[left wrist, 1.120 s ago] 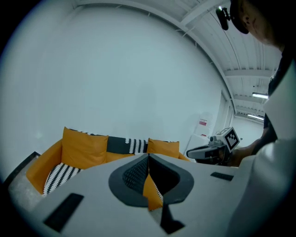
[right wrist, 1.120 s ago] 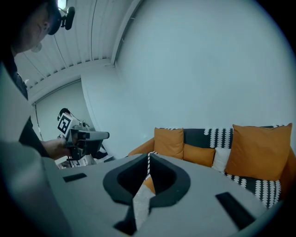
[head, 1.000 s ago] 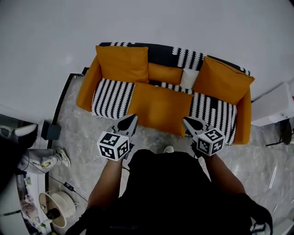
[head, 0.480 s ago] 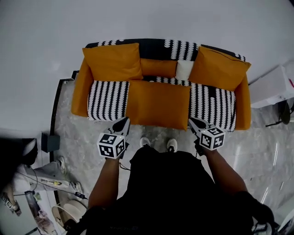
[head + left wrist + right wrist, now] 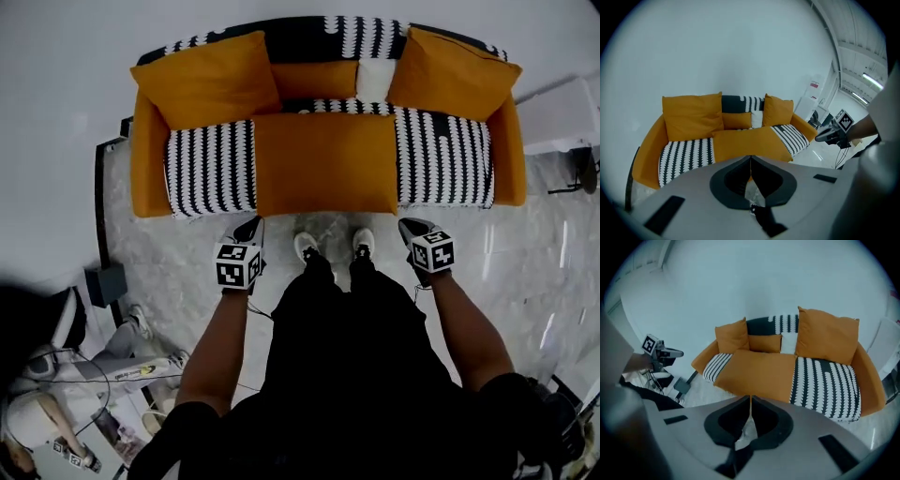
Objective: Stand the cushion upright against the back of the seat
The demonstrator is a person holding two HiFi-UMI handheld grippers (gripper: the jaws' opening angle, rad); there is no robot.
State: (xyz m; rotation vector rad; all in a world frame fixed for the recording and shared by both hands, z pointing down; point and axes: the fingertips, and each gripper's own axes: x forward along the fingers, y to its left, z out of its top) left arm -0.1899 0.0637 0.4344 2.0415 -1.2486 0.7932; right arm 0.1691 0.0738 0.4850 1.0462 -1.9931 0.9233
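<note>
A large orange cushion [image 5: 324, 164] lies flat across the middle of the seat of a sofa [image 5: 147, 159] with orange arms and black-and-white striped seat pads; it shows too in the left gripper view as the flat cushion [image 5: 747, 143] and in the right gripper view as the flat cushion [image 5: 761, 371]. My left gripper [image 5: 251, 229] and right gripper [image 5: 412, 228] hang over the floor in front of the sofa, apart from the cushion. Both are shut with nothing between the jaws. The right gripper [image 5: 824, 137] appears in the left gripper view, the left gripper [image 5: 670, 353] in the right gripper view.
Two orange cushions [image 5: 202, 80] [image 5: 450, 70] stand upright at the sofa's ends. A small orange cushion [image 5: 314, 80] and a white one [image 5: 377, 80] lean on the backrest. My shoes [image 5: 306, 246] stand on marble floor by the sofa. White furniture [image 5: 562, 117] is right, cables and gear [image 5: 94, 370] left.
Both grippers have come down and back, from over the sofa's front edge to above the floor in front of it. The view has tipped, so the sofa sits higher in frame.
</note>
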